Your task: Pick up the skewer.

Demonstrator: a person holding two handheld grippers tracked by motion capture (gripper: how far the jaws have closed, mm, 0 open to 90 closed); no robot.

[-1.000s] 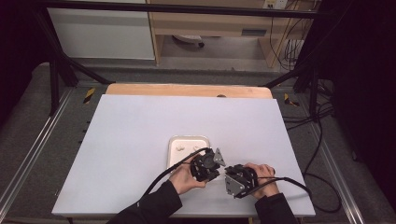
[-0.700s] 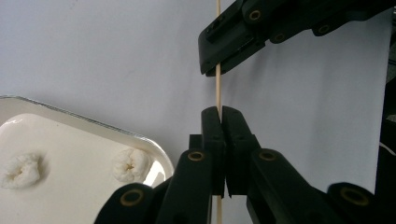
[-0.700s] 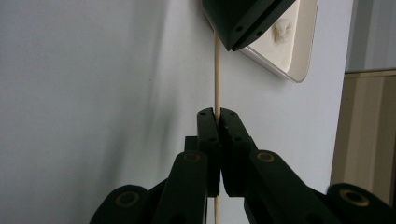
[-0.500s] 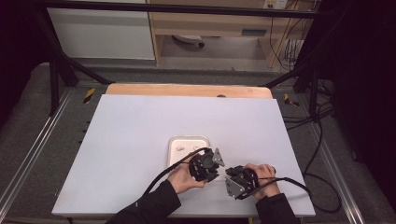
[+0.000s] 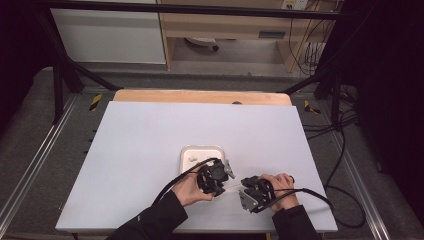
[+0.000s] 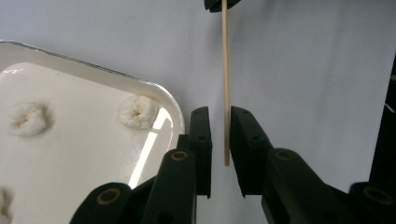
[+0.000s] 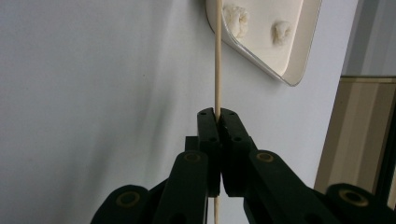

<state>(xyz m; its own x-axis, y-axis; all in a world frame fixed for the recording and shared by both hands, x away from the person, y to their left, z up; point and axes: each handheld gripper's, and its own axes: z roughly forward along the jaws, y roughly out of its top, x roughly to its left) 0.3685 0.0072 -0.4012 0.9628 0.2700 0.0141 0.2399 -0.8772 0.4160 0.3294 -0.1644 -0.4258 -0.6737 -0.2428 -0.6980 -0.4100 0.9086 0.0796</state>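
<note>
A thin wooden skewer (image 7: 217, 56) runs from my right gripper (image 7: 217, 112), which is shut on it, toward the left gripper. In the left gripper view the skewer (image 6: 225, 70) ends between the jaws of my left gripper (image 6: 219, 116). Those jaws have just been opening a little and stand slightly apart, not pressing on the skewer. In the high view the left gripper (image 5: 212, 177) sits at the near edge of a white tray (image 5: 202, 150), and the right gripper (image 5: 255, 192) lies to its right. The tray (image 6: 93, 154) holds white puffy pieces (image 6: 136, 112).
The white table (image 5: 150, 135) stretches wide to the left and far side. A wooden board (image 5: 202, 96) lines its far edge. Black cables (image 5: 345, 150) hang off the right side, and black frame posts (image 5: 57, 75) stand at the far left.
</note>
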